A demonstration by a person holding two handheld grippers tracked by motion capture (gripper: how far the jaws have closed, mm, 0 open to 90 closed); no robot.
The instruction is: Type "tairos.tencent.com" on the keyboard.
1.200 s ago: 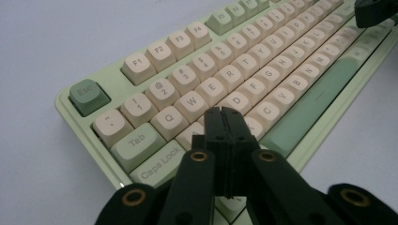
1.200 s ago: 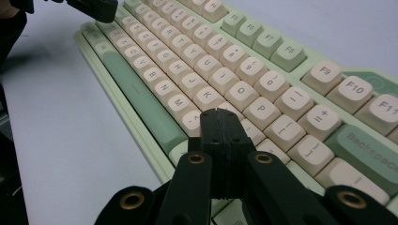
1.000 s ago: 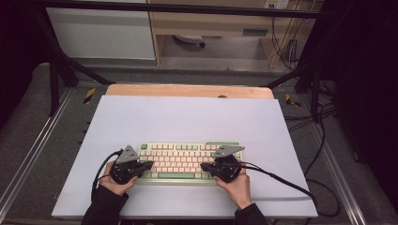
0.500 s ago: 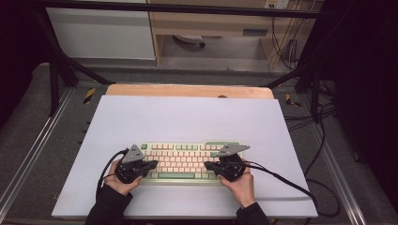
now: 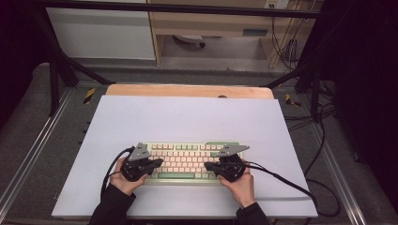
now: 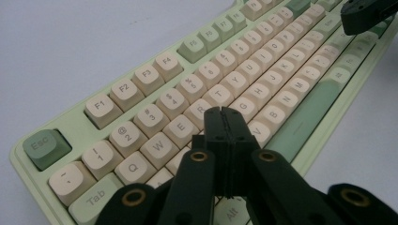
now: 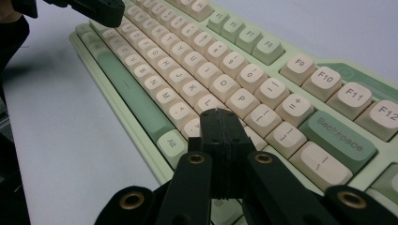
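A pale green keyboard (image 5: 185,157) with cream keys lies near the front edge of the white table top. My left gripper (image 5: 160,162) hovers over its left half, jaws shut and empty. In the left gripper view its joined tips (image 6: 222,110) sit just above the keyboard (image 6: 155,93), around the R, T and G keys. My right gripper (image 5: 206,165) is over the right half, also shut with nothing held. Its tips (image 7: 218,112) hang low over the keyboard (image 7: 225,70) keys below P. Whether either tip touches a key I cannot tell. The two grippers point toward each other.
The white table top (image 5: 187,117) spreads wide behind and beside the keyboard. A wooden strip (image 5: 187,90) runs along its far edge. A black cable (image 5: 281,180) trails from the right gripper off the table's right side. Metal frame rails flank the table.
My left gripper has edged slightly right, toward the keyboard's middle. The right gripper has stayed about where it was. Both remain shut.
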